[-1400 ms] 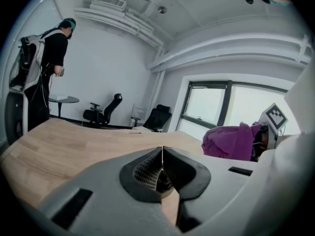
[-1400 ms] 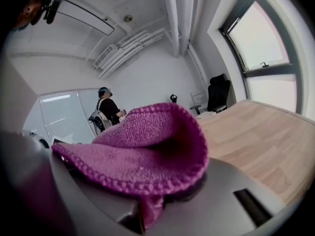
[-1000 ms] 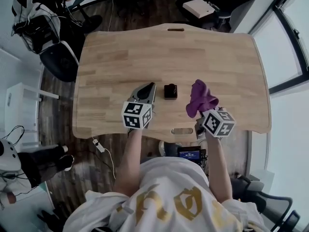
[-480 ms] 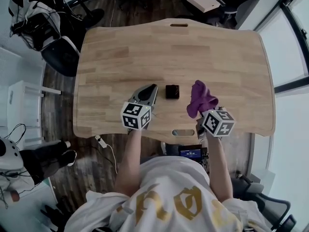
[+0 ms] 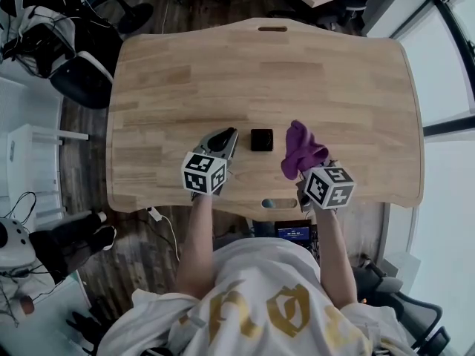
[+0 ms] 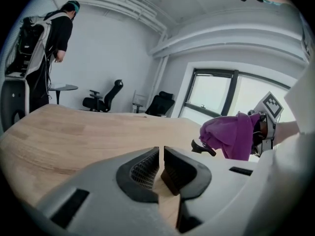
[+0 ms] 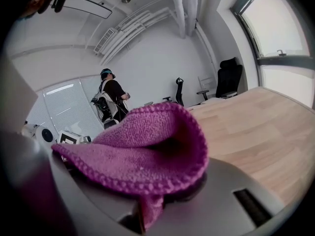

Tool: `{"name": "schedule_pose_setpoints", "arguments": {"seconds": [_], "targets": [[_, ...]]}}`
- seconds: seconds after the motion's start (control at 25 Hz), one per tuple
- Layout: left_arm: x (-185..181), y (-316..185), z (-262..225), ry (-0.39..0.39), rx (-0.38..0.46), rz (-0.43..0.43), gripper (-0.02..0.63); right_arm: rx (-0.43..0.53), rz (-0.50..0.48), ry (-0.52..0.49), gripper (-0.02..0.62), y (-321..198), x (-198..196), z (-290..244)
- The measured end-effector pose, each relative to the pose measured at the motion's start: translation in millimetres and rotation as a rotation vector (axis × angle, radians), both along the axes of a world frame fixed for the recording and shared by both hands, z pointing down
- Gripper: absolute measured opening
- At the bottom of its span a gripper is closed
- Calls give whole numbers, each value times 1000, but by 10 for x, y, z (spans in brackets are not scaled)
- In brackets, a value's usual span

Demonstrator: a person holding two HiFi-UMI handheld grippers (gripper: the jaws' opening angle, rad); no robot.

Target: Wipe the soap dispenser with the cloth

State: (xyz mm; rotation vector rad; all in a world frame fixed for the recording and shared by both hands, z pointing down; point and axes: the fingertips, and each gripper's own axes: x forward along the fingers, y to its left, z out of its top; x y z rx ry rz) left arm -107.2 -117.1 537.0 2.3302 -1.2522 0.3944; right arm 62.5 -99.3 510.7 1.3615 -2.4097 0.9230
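Note:
A small black soap dispenser (image 5: 261,139) stands on the wooden table (image 5: 297,73), near its front edge. Its pump nozzle (image 6: 203,148) shows past my left gripper (image 6: 161,154). That gripper (image 5: 228,135) is shut and empty, just left of the dispenser. My right gripper (image 5: 300,175) is shut on a purple cloth (image 5: 300,150), which hangs bunched to the right of the dispenser and apart from it. In the right gripper view the cloth (image 7: 142,151) drapes over the jaws and hides them. The cloth (image 6: 231,134) also shows in the left gripper view.
Office chairs (image 5: 82,80) and a backpack stand on the floor to the left of the table. A person (image 7: 112,101) with a backpack stands far off. Another person (image 6: 54,33) stands by a small round table. Windows line the right side.
Both grippers have sunk a little toward the table. The cloth stays held in the right one, and the left stays shut beside the dispenser.

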Motion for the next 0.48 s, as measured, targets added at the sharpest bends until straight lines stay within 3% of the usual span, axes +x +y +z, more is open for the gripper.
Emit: {"name": "schedule_pose_setpoints", "arguments": {"seconds": [0.2, 0.4, 0.48], "targets": [[108, -12, 140, -32, -16, 96, 28, -28, -24, 6, 43, -44, -96, 121], [210, 85, 374, -139, -42, 253, 93, -48, -31, 10, 43, -113, -126, 216], [263, 121, 447, -143, -59, 311, 123, -54, -32, 11, 43, -151, -132, 247]]}}
